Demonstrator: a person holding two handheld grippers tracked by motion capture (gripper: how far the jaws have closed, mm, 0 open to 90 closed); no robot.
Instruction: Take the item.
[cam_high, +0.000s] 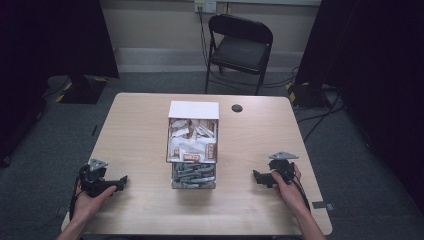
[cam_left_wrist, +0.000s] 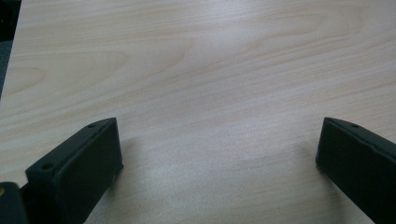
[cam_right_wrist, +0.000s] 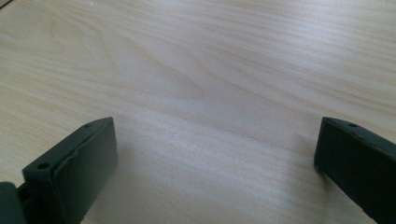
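Our left gripper (cam_high: 120, 183) rests on the table (cam_high: 140, 130) with jaws spread and empty, the clear box of packets (cam_high: 193, 150) stands mid-table between us — untouched — and our right gripper (cam_high: 256, 177) waits likewise released, flanking it for an even reach.

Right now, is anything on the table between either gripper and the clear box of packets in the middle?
Nothing visible. Bare wood lies between the left gripper and the clear box, and between the right gripper and the box. Both grippers are open over bare table. The dark round spot sits behind the box, out of either path.
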